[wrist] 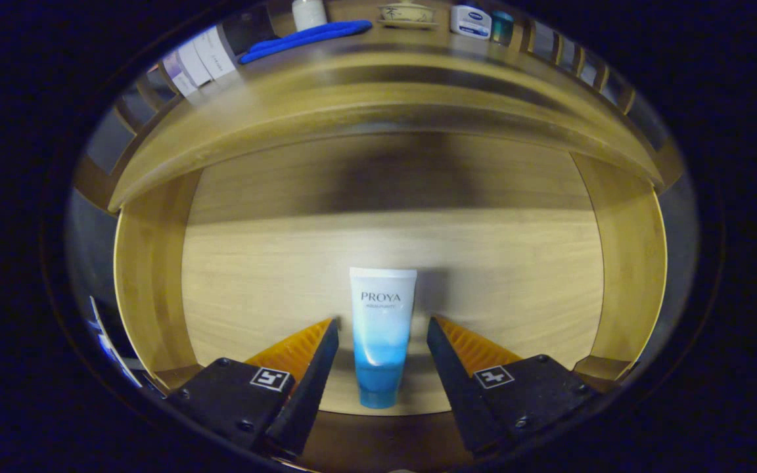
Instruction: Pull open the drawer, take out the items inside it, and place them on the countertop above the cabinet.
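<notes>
The wooden drawer [155, 289] is pulled open below me and I look down into it. A white and blue tube [382, 328] lies flat on the drawer floor, its blue cap end toward me. My gripper [382, 328] is open, with one finger on each side of the tube and a small gap to each. Neither finger touches the tube. Beyond the drawer, the cabinet's countertop [378, 72] runs across the far side.
On the countertop sit a blue flat item [306, 39], a white bottle [308, 13], a small ceramic dish [406, 14], a white and blue jar [470, 21], a teal container [501, 26] and white boxes [198, 59]. The drawer's side walls [628, 263] bound the space.
</notes>
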`<move>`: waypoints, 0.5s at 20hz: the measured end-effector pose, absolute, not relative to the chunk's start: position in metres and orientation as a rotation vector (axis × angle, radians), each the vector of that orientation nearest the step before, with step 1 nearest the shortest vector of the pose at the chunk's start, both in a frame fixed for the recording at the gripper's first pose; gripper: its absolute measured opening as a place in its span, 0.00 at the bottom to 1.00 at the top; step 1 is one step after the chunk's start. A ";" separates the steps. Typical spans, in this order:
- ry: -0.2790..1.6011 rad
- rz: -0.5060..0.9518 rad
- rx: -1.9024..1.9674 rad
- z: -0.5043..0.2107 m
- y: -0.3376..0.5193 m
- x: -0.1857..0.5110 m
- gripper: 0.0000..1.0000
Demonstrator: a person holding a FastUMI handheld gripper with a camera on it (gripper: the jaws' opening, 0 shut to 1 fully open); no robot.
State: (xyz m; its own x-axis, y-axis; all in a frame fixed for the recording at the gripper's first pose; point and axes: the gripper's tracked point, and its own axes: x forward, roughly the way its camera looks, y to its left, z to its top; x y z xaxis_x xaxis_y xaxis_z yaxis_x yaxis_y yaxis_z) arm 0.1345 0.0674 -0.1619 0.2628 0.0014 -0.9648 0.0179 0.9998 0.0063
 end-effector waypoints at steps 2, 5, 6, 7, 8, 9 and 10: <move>1.307 -0.024 -0.006 -0.159 0.068 0.136 0.82; 1.311 -0.026 -0.013 -0.160 0.075 0.136 0.59; 1.308 -0.029 -0.014 -0.159 0.074 0.136 0.56; 1.296 -0.028 -0.017 -0.157 0.074 0.138 0.54; 1.290 -0.024 -0.028 -0.155 0.074 0.139 0.52; 1.279 -0.016 -0.034 -0.149 0.073 0.140 0.51; 1.274 -0.009 -0.035 -0.145 0.074 0.142 0.51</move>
State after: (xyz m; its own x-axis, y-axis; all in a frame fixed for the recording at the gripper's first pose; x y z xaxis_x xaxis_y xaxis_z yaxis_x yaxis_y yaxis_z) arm 0.1419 0.0744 -0.1447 0.2926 -0.0257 -0.9559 -0.0127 0.9994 -0.0308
